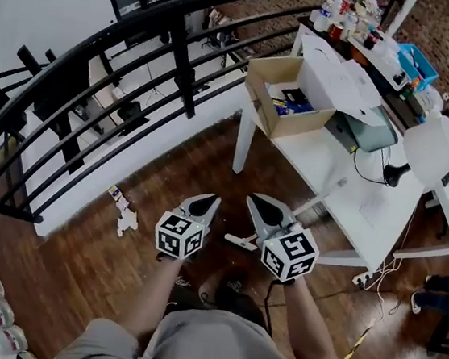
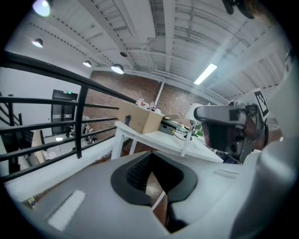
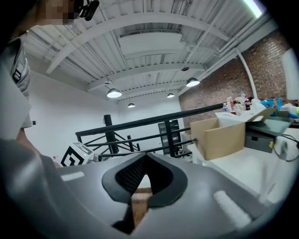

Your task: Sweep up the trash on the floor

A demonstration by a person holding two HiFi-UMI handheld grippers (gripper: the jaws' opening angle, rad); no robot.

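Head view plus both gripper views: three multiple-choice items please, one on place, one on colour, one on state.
1. Where does the trash lie?
A. On the wooden floor at the foot of the railing
B. Inside the cardboard box
C. Between a gripper's jaws

2. What colour is the table?
A. Black
B. White
C. Red

3. How do the left gripper and right gripper stand?
A. Both wide open
B. Left shut on a broom, right open
C. Both shut, nothing held

Key:
1 A: the pale scraps sit on the boards beside the foot of the railing.
2 B: its top and legs are white.
3 C: each gripper view shows the jaws together with nothing between them.
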